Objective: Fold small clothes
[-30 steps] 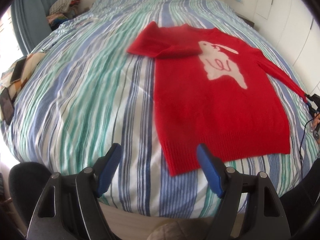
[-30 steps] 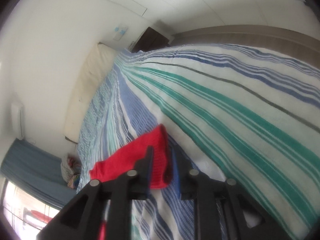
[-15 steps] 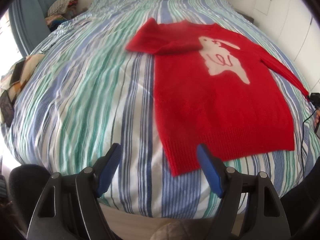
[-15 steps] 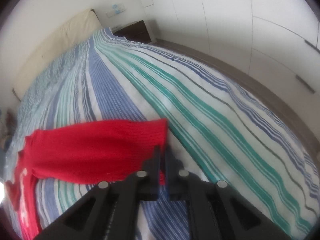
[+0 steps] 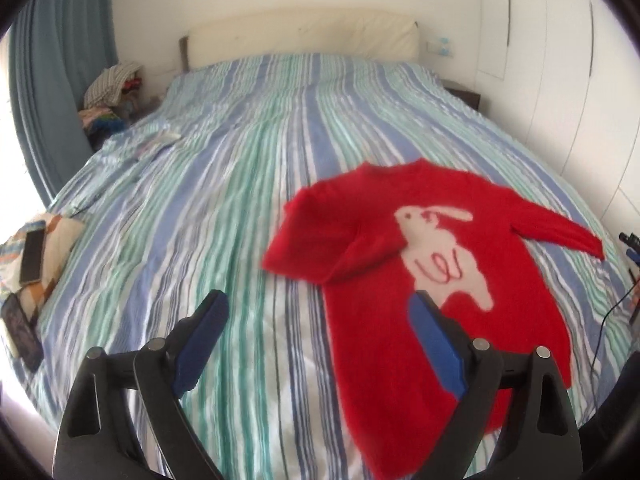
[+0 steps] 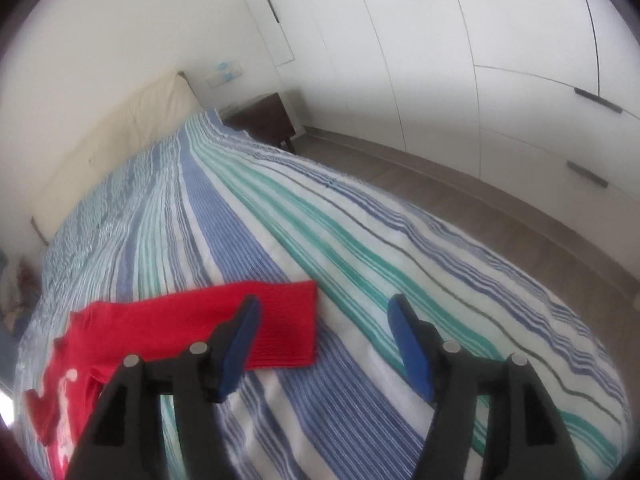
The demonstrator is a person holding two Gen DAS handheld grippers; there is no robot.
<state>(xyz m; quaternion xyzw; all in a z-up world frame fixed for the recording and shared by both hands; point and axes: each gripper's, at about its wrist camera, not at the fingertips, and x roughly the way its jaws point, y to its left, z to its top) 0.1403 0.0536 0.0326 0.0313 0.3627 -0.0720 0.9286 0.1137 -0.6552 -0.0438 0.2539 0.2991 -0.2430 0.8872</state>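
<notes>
A red sweater (image 5: 420,280) with a white rabbit print lies flat on the striped bed (image 5: 224,200). Its left sleeve is folded in over the chest; its right sleeve (image 5: 560,232) stretches out to the side. My left gripper (image 5: 318,308) hovers above the bed near the sweater's lower left, its jaws opening wide with nothing between them. In the right wrist view the outstretched sleeve (image 6: 256,328) lies flat on the bedspread (image 6: 360,248). My right gripper (image 6: 324,312) is lifted over the cuff, its jaws opening and holding nothing.
A cream headboard (image 5: 304,36) stands at the far end. Piled clothes (image 5: 112,88) sit at the far left, and phones on a patterned cushion (image 5: 32,256) at the left edge. White wardrobes (image 6: 480,60) and a dark nightstand (image 6: 264,120) line the right side.
The right gripper let go of the sleeve cuff, opened and lifted; the sleeve now lies flat. The left gripper rose, tilted up toward the headboard and spread wider.
</notes>
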